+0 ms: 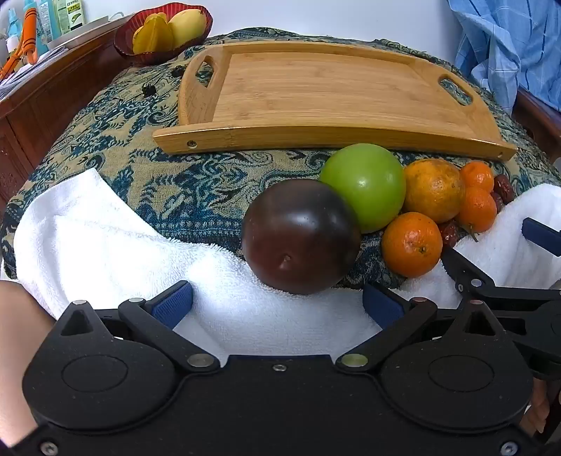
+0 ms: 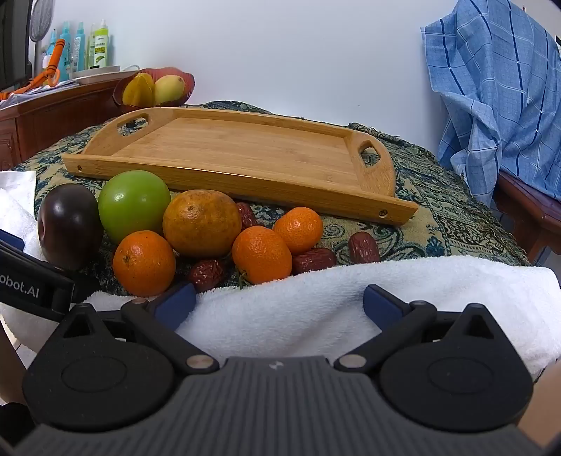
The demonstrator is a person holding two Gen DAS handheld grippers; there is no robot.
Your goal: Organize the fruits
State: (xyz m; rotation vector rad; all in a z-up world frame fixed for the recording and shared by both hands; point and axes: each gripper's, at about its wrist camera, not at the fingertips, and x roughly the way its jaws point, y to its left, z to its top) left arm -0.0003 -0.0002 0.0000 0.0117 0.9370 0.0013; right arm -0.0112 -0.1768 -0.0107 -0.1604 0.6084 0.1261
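Observation:
A pile of fruit lies on the patterned cloth in front of a bare bamboo tray. In it are a dark purple fruit, a green apple, a large dull orange, three small mandarins and several red dates. My left gripper stands open just short of the purple fruit, nothing between its fingers. Over the white towel my right gripper is open too, just short of the mandarins.
A white towel rings the near side of the pile. A red bowl with yellow fruit sits at the back left beside a wooden cabinet with bottles. A blue checked cloth hangs at the right.

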